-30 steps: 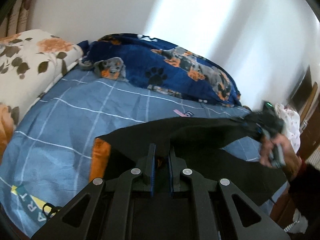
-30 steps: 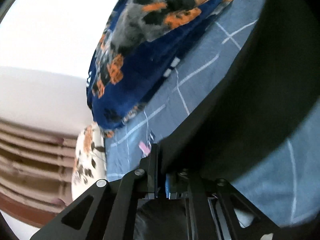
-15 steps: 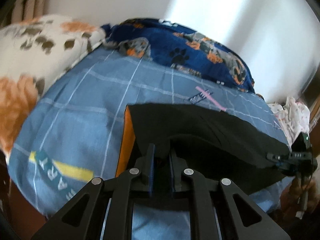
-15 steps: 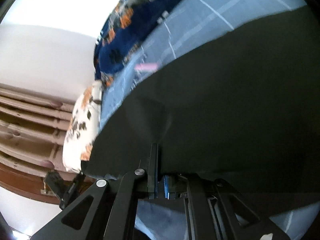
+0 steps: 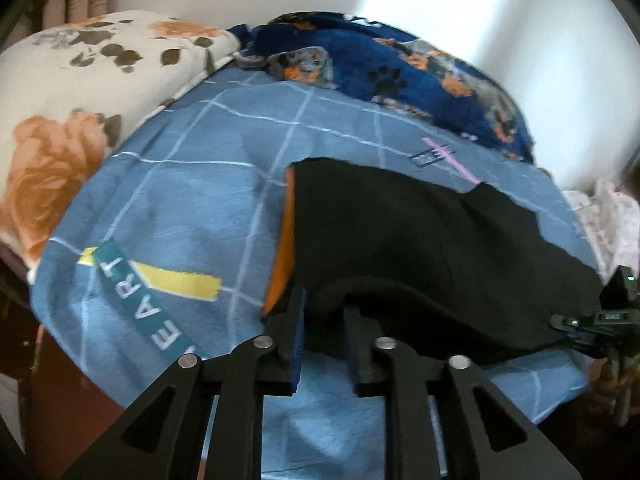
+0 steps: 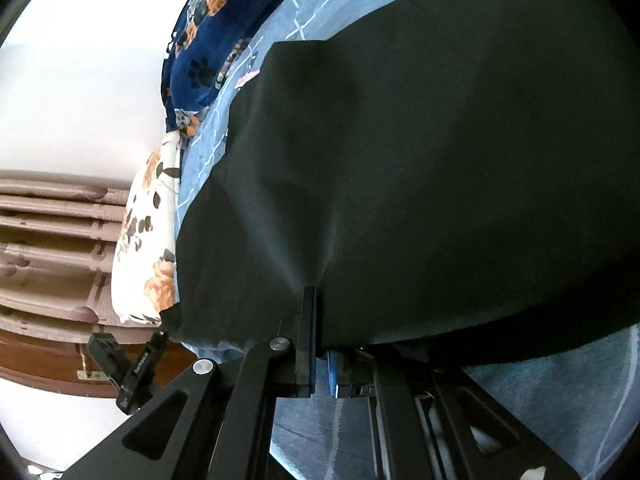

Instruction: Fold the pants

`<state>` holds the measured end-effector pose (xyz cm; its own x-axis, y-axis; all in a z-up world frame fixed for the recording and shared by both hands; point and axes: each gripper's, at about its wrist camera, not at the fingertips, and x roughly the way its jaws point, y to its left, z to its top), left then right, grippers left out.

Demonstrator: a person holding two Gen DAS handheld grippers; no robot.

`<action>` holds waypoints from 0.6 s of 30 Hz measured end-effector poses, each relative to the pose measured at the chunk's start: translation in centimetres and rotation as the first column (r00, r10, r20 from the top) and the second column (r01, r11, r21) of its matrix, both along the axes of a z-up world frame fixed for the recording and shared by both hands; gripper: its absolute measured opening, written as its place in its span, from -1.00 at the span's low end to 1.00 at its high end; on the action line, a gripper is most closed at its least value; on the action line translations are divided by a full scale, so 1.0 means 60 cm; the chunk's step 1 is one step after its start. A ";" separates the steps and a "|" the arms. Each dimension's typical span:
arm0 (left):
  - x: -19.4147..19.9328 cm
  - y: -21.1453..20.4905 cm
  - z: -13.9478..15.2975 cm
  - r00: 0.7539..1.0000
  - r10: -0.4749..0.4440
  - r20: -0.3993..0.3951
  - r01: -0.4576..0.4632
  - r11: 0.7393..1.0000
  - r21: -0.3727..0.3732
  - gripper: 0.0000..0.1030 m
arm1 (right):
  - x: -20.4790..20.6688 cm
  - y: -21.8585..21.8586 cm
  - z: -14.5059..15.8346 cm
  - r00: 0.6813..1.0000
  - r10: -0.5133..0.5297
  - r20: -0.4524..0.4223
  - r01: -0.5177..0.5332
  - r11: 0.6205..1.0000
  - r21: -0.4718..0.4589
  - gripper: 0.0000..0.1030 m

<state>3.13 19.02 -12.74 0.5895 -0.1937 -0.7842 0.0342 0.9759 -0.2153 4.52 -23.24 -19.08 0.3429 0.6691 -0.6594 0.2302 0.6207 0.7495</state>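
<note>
Black pants (image 5: 404,240) with an orange lining edge (image 5: 282,248) lie across the blue checked bed sheet (image 5: 192,184). My left gripper (image 5: 323,332) has its jaws slightly apart with the near edge of the pants between them. My right gripper (image 6: 323,336) is shut on the pants' other end (image 6: 420,168); the black cloth fills most of the right wrist view. The right gripper also shows at the right edge of the left wrist view (image 5: 600,320), and the left gripper shows at the lower left of the right wrist view (image 6: 132,368).
A floral pillow (image 5: 80,92) lies at the bed's left. A dark blue dog-print blanket (image 5: 400,76) is bunched against the white wall. White patterned cloth (image 5: 612,224) lies at the right. The bed's near edge drops off below the grippers. A wooden headboard (image 6: 48,240) shows in the right wrist view.
Both grippers have pulled the pants toward the near edge of the bed and lowered them onto the sheet. The left gripper's jaws have opened a little.
</note>
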 end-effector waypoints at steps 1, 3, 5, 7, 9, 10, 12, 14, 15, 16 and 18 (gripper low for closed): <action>-0.002 0.005 0.000 1.000 0.020 -0.007 -0.020 1.000 0.010 -0.56 | 0.001 0.000 -0.003 1.000 0.000 -0.003 0.000 1.000 0.000 -0.89; -0.004 0.019 0.005 0.997 0.077 -0.011 -0.077 0.996 0.041 -0.24 | 0.000 0.001 -0.006 1.000 0.001 -0.006 -0.001 1.000 0.001 -0.89; -0.010 0.033 0.016 0.990 0.141 0.017 -0.142 0.985 0.096 0.09 | 0.000 0.000 -0.008 1.000 0.002 -0.005 -0.001 1.000 0.003 -0.89; -0.018 0.051 0.034 0.980 0.188 0.062 -0.194 0.975 0.104 0.12 | 0.001 0.000 -0.009 1.000 -0.001 -0.005 0.001 1.000 0.008 -0.89; -0.024 0.058 0.057 0.973 0.203 0.109 -0.213 0.973 0.086 0.12 | 0.001 0.001 -0.010 1.000 -0.002 -0.004 0.003 1.000 0.012 -0.89; -0.027 0.052 0.072 0.970 0.196 0.140 -0.210 0.974 0.086 0.12 | 0.001 0.001 -0.012 1.000 -0.003 -0.004 0.003 1.000 0.015 -0.89; -0.027 0.024 0.094 0.973 0.141 0.181 -0.159 0.983 0.089 0.12 | 0.001 0.002 -0.013 1.000 -0.005 -0.004 0.005 1.000 0.018 -0.89; -0.018 -0.021 0.103 0.982 0.049 0.181 -0.064 0.995 0.079 0.13 | 0.001 0.002 -0.012 1.000 -0.006 -0.002 0.006 1.000 0.020 -0.89; -0.011 -0.046 0.101 0.985 0.003 0.171 -0.015 0.998 0.068 0.13 | 0.001 0.002 -0.013 1.000 -0.008 -0.002 0.008 1.000 0.024 -0.89; -0.002 -0.074 0.093 0.987 -0.046 0.155 0.038 0.998 0.059 0.13 | 0.000 0.002 -0.014 1.000 -0.010 -0.001 0.010 1.000 0.029 -0.89; 0.015 -0.123 0.066 0.987 -0.118 0.106 0.114 0.993 0.044 0.13 | 0.000 0.001 -0.015 1.000 -0.012 0.000 0.012 0.999 0.037 -0.89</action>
